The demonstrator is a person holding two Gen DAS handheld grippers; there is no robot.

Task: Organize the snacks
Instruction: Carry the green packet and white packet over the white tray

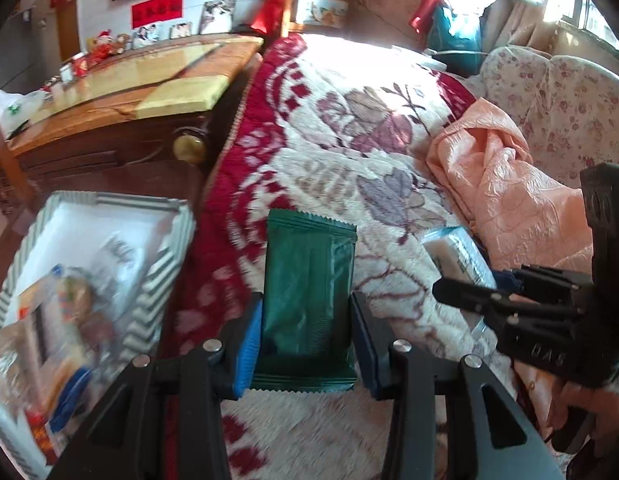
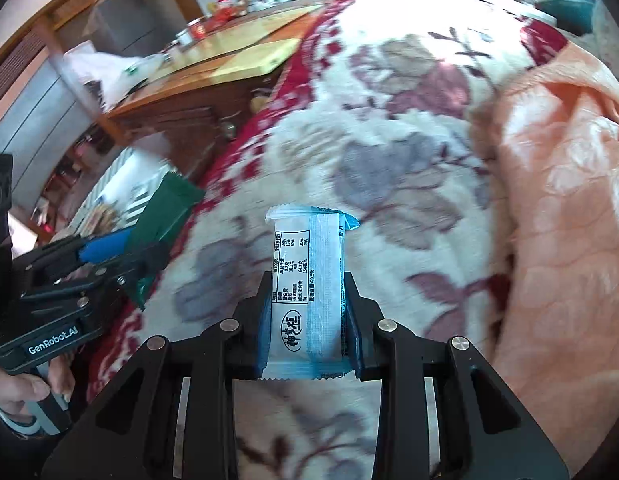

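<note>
Two snacks held above bed blanket (image 1: 329, 128): green packet (image 1: 307, 296) clamped in left gripper (image 1: 307, 344), blue-white packet (image 2: 307, 296) in right gripper (image 2: 307, 328). Transfer step judged underway; next, packets to be carried over striped box (image 1: 165, 280) at bed's left edge, released inside.

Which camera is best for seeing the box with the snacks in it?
The left wrist view. There the striped box sits at the lower left, open, with packets inside, beside the green packet in the left gripper. The right wrist view shows only a blurred corner of it, behind that gripper.
</note>
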